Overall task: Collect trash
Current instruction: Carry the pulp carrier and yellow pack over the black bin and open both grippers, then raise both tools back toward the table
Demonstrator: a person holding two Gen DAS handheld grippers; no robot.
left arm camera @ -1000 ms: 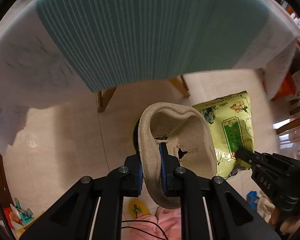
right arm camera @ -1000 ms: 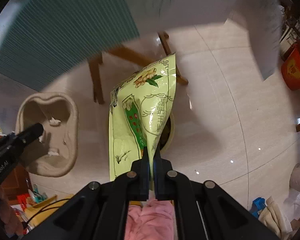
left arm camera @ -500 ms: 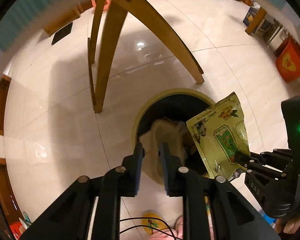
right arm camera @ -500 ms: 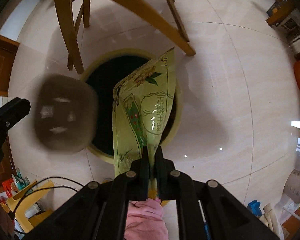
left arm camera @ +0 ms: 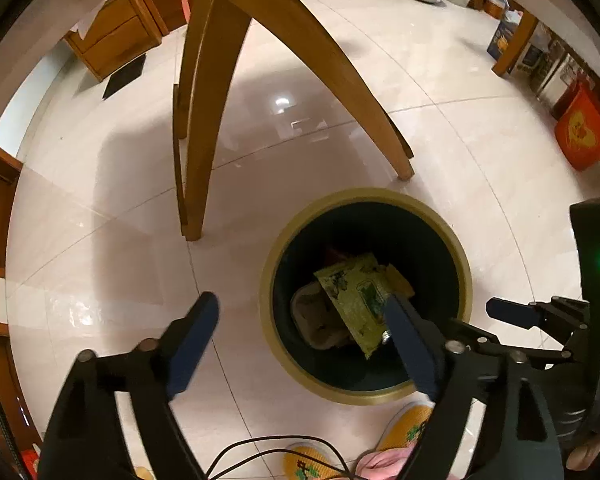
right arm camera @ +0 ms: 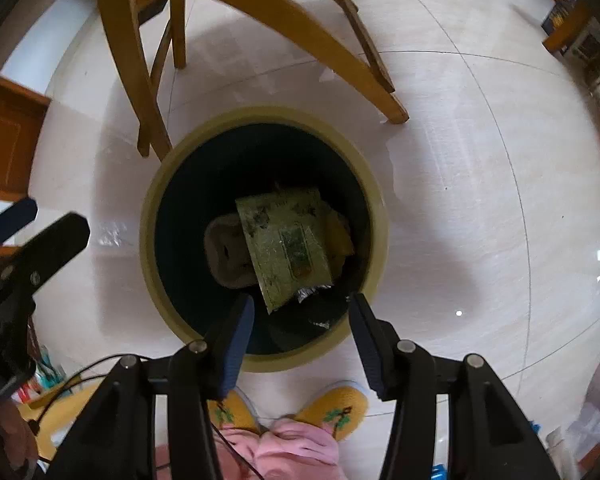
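A round bin with a yellowish rim (left arm camera: 364,194) (right arm camera: 260,114) stands on the tiled floor below both grippers. Inside it lie a green snack bag (left arm camera: 356,300) (right arm camera: 288,248) and, partly under the bag, a beige pulp cup carrier (left arm camera: 312,320) (right arm camera: 224,252). My left gripper (left arm camera: 300,308) hangs over the bin's left side, its jaws opening wide with nothing between them. My right gripper (right arm camera: 302,306) points down at the bin's near rim, its jaws opening and holding nothing. In the right wrist view the left gripper (right arm camera: 32,220) shows at the left edge.
Curved wooden legs (left arm camera: 204,120) (right arm camera: 340,40) stand just behind the bin. A person's yellow slippers (right arm camera: 340,412) and pink trousers (right arm camera: 288,452) are right in front of it. A red box (left arm camera: 584,136) sits far right, and a wooden cabinet (left arm camera: 116,40) far left.
Both grippers came down from table height to just over the bin and opened. The cup carrier left the left gripper and the green bag left the right one; both now lie in the bin.
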